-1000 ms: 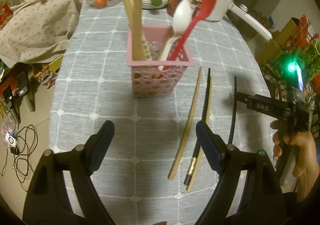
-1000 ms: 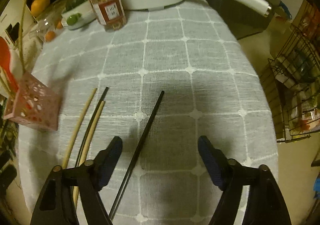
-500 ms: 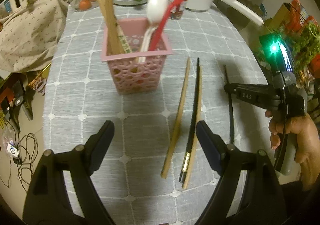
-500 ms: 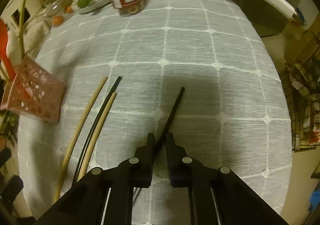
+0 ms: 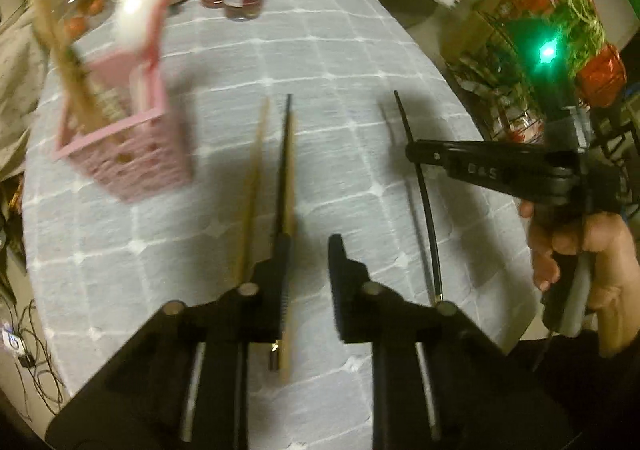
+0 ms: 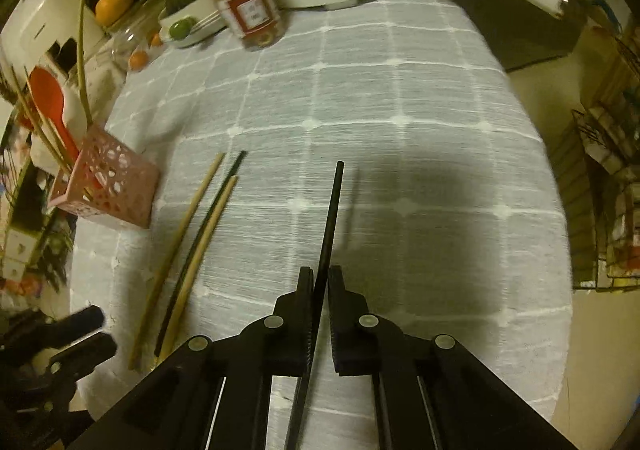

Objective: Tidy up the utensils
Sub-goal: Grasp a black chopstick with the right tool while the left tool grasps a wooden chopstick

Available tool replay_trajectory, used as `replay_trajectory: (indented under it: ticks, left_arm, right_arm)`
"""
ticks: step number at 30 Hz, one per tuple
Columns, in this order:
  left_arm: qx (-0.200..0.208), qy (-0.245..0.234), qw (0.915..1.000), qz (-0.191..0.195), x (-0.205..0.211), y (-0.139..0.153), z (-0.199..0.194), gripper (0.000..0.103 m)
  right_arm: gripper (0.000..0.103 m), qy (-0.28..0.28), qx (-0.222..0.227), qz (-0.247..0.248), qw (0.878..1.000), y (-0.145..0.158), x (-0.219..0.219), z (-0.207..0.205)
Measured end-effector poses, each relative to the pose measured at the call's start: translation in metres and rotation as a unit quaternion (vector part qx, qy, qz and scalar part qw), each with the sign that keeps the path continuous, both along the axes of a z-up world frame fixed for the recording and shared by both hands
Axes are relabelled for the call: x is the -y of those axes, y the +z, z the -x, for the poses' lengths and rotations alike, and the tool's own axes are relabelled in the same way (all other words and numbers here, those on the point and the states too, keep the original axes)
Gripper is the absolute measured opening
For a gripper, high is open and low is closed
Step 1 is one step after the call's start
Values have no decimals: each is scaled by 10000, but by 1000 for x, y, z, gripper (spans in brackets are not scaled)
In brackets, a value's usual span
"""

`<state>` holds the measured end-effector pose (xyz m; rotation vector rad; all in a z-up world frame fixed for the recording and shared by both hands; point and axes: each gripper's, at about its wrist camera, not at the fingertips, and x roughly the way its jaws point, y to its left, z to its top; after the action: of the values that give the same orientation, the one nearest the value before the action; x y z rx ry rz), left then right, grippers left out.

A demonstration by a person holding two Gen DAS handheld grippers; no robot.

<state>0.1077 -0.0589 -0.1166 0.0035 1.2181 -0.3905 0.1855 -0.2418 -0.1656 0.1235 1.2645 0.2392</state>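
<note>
A thin black chopstick [image 6: 331, 209] is clamped in the right claw [image 6: 319, 282], raised off the grey checked counter [image 6: 400, 97]. The left claw [image 5: 308, 250] is closing over a black chopstick [image 5: 285, 169] and a tan wooden chopstick [image 5: 289, 262] beside a pink perforated utensil basket [image 5: 132, 153]; no grip is seen.

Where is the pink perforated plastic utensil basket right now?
In the right wrist view the pink perforated plastic utensil basket stands at the left edge of the grey checked tablecloth, just left of three loose chopsticks, holding a red spoon.
</note>
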Motion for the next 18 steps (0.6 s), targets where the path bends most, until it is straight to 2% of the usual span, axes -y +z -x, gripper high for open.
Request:
replay_trajectory:
  ticks: [7, 13, 18]
  left_arm:
    - [-257, 122, 9993, -224, 32, -25, -42, 12]
    - [-374, 398, 9971, -530, 34, -36, -62, 12]
    - [-514, 446, 9956, -651, 37, -46, -70, 12]
  right_arm:
    - [7, -201, 9, -273, 9994, 4, 24, 4]
    - [7, -142, -10, -303, 9994, 2, 30, 7]
    - [7, -55, -38, -283, 9996, 0, 28, 6]
